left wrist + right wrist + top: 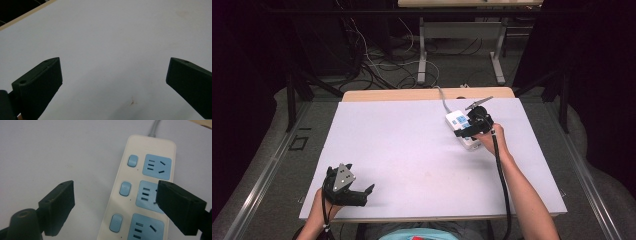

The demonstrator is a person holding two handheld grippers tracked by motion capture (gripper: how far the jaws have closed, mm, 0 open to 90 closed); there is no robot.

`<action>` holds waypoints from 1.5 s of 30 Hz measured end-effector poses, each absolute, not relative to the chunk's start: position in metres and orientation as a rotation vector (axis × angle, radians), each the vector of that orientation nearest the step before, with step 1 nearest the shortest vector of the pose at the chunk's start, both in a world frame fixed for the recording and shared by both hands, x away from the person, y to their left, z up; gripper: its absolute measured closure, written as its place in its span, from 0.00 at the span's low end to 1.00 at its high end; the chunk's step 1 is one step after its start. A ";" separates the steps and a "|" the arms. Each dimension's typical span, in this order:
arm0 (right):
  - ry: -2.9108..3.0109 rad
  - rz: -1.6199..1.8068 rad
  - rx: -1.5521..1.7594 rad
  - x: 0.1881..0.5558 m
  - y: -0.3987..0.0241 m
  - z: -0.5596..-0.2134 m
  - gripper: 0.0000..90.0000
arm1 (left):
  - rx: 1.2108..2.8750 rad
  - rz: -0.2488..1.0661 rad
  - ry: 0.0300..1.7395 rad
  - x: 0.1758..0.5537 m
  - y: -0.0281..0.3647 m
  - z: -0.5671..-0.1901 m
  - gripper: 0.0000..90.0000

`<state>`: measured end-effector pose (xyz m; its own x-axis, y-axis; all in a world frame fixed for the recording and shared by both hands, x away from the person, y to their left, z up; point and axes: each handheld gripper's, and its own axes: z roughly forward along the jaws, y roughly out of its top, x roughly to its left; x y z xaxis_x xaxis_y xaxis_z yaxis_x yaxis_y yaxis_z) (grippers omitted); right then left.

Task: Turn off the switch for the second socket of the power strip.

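My left gripper (362, 192) rests at the near edge of the white table (412, 150), jaws wide, empty; farther off my right gripper (115, 205) hangs over the power strip (147, 187) at the far right, jaws spread, gripping nothing.

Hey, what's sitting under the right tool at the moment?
A white power strip with blue sockets and blue switches lies on the white table, below the open right tool. One jaw covers part of the middle socket; the strip's near end is out of frame.
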<state>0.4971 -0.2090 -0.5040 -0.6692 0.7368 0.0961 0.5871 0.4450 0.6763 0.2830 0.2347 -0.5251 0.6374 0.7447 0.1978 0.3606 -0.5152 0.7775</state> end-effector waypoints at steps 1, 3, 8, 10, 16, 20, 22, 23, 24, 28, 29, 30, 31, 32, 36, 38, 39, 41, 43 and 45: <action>2.481 1.043 1.161 0.495 -0.210 -0.502 0.14 | 2.137 0.682 0.861 0.283 0.234 -0.525 0.00; 2.491 1.053 1.149 0.493 -0.211 -0.500 0.10 | 2.137 0.682 0.863 0.283 0.234 -0.525 0.00; 2.504 1.052 1.130 0.487 -0.213 -0.498 0.04 | 2.130 0.684 0.865 0.283 0.235 -0.525 0.00; 2.508 1.050 1.124 0.485 -0.214 -0.498 0.02 | 2.133 0.681 0.867 0.283 0.234 -0.525 0.00; 2.492 1.058 1.123 0.475 -0.219 -0.493 0.02 | 2.129 0.680 0.874 0.283 0.235 -0.525 0.00; 2.483 1.066 1.118 0.469 -0.221 -0.491 0.02 | 2.128 0.681 0.873 0.282 0.235 -0.525 0.00; 2.491 1.062 1.111 0.465 -0.221 -0.490 0.02 | 2.129 0.680 0.872 0.282 0.236 -0.525 0.00; 2.496 1.060 1.106 0.463 -0.221 -0.489 0.02 | 2.127 0.681 0.876 0.282 0.236 -0.525 0.00; 2.489 1.055 1.105 0.461 -0.222 -0.489 0.02 | 2.128 0.683 0.876 0.282 0.236 -0.525 0.00; 2.482 1.061 1.096 0.451 -0.225 -0.487 0.02 | 2.130 0.679 0.873 0.282 0.236 -0.525 0.00; 2.477 1.056 1.093 0.448 -0.225 -0.486 0.02 | 2.130 0.681 0.872 0.282 0.236 -0.525 0.00; 2.481 1.056 1.091 0.446 -0.225 -0.486 0.02 | 2.128 0.683 0.871 0.282 0.235 -0.525 0.00; 2.479 1.051 1.078 0.442 -0.226 -0.486 0.02 | 2.129 0.682 0.871 0.282 0.236 -0.525 0.00; 2.481 1.049 1.078 0.440 -0.226 -0.486 0.02 | 2.130 0.682 0.870 0.282 0.235 -0.525 0.00; 2.479 1.047 1.055 0.429 -0.227 -0.485 0.02 | 2.126 0.689 0.873 0.282 0.235 -0.525 0.00; 2.481 1.048 1.046 0.423 -0.228 -0.484 0.02 | 2.126 0.687 0.874 0.282 0.235 -0.525 0.00; 2.489 1.038 1.051 0.419 -0.228 -0.484 0.02 | 2.125 0.688 0.874 0.282 0.235 -0.525 0.00; 2.493 1.034 1.024 0.414 -0.229 -0.484 0.02 | 2.126 0.689 0.874 0.282 0.235 -0.525 0.00; 2.488 1.038 1.021 0.408 -0.227 -0.485 0.01 | 2.126 0.689 0.874 0.282 0.235 -0.525 0.00; 2.495 1.036 1.006 0.403 -0.227 -0.486 0.01 | 2.125 0.684 0.874 0.282 0.235 -0.526 0.00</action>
<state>0.4029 -0.2274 -0.4857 -0.7272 0.6859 0.0257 0.5023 0.5063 0.7009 0.2821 0.2346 -0.5255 0.6278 0.7543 0.1922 0.3679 -0.5052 0.7807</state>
